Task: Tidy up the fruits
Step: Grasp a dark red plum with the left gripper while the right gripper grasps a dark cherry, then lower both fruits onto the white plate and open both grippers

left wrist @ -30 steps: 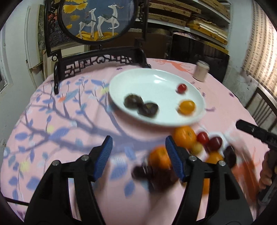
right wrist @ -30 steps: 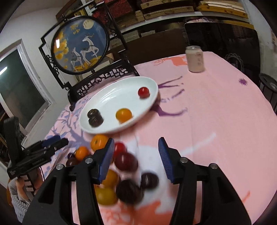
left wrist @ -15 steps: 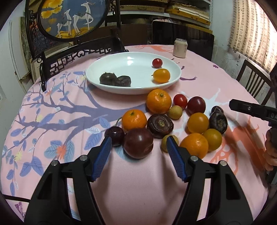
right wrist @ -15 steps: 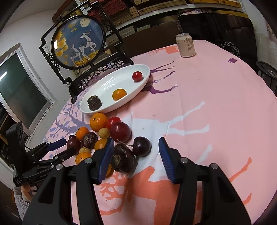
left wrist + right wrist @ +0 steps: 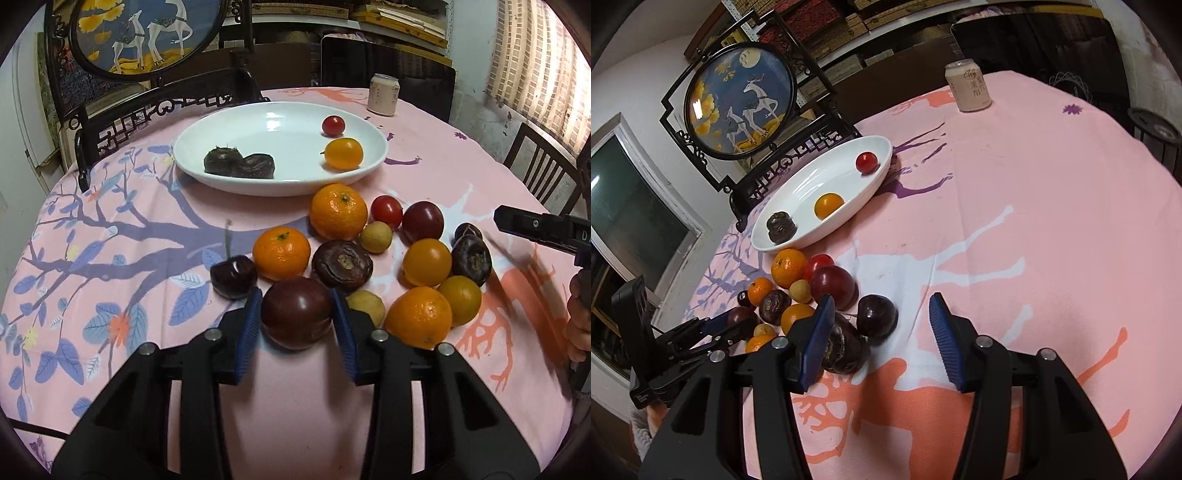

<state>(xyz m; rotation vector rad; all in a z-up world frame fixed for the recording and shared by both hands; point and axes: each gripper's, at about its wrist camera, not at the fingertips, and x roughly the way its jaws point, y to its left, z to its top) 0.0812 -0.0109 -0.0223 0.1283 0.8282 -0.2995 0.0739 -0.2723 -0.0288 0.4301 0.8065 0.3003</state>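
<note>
Two blue pads of the left gripper (image 5: 297,325) pressed on the sides of a dark red plum (image 5: 297,318), so it was clamped on that fruit. The plum was round, so it had no long side and I could not tell which way it pointed. It sat on the cloth at the near edge of the fruit pile, well away from the white plate (image 5: 280,181).

Using the plate as the landmark: just in front of it lay a big orange (image 5: 338,211). Beside that were a red cherry tomato (image 5: 386,211) and another plum (image 5: 422,221). Nearer than those lay a small orange (image 5: 281,253), a dark cherry (image 5: 233,276) with its stem pointing toward the plate, and a brown wrinkled fruit (image 5: 342,263). Inside the plate were two dark wrinkled fruits (image 5: 239,166), a yellow tomato (image 5: 343,153) and a small red tomato (image 5: 333,125).

The right gripper (image 5: 882,339) was wide open with nothing between its pads. It hung over the cloth at the far side of the pile from the plate, just beside a dark cherry (image 5: 877,315).

The round table wore a pink tablecloth (image 5: 1034,221) with blue and purple branches and orange shapes. Past the plate stood a drink can (image 5: 967,86). Behind the plate stood a round deer picture (image 5: 740,101) in a black frame. Wooden shelves and a window were in the room.
</note>
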